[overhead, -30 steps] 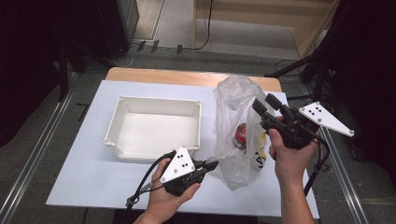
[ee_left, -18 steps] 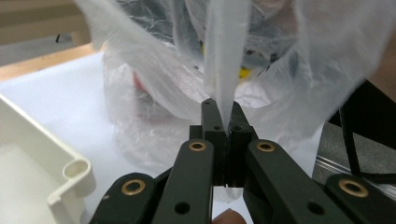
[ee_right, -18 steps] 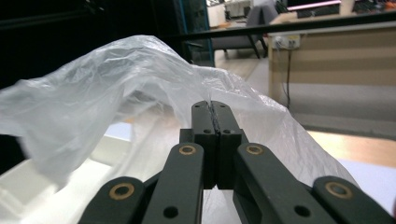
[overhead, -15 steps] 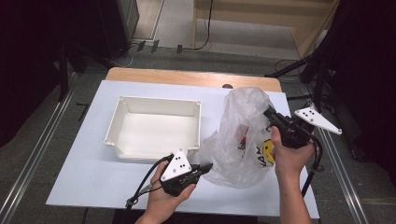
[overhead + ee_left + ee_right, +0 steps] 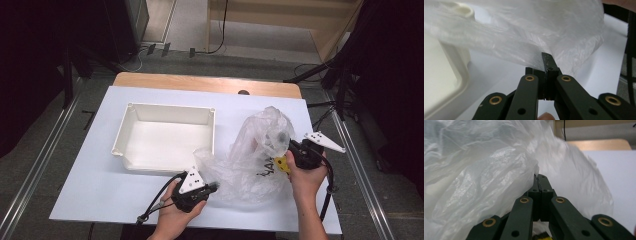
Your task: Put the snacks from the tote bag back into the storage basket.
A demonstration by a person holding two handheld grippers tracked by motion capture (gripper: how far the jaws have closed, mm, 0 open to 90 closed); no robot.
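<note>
A crumpled clear plastic bag [image 5: 252,160] with black print lies on the white table, right of a white tray [image 5: 170,107]. Something yellow [image 5: 281,164] shows through its right side. My left gripper [image 5: 214,186] is at the bag's lower left edge. In the left gripper view, the left gripper [image 5: 548,58] is shut with the bag's film [image 5: 524,32] pinched at its tip. My right gripper [image 5: 287,150] is at the bag's right side. In the right gripper view, the right gripper [image 5: 538,178] is shut on a fold of the film [image 5: 486,170].
The empty tray [image 5: 456,72] sits close to the left of the bag. The white table top [image 5: 100,185] ends in a wooden strip [image 5: 200,82] at the back. Metal rails [image 5: 355,160] run along both sides, and cables trail from each gripper.
Both hands have come down, and the bag has sunk from a raised bundle to a spread heap on the table. The red can seen inside it earlier is now hidden.
</note>
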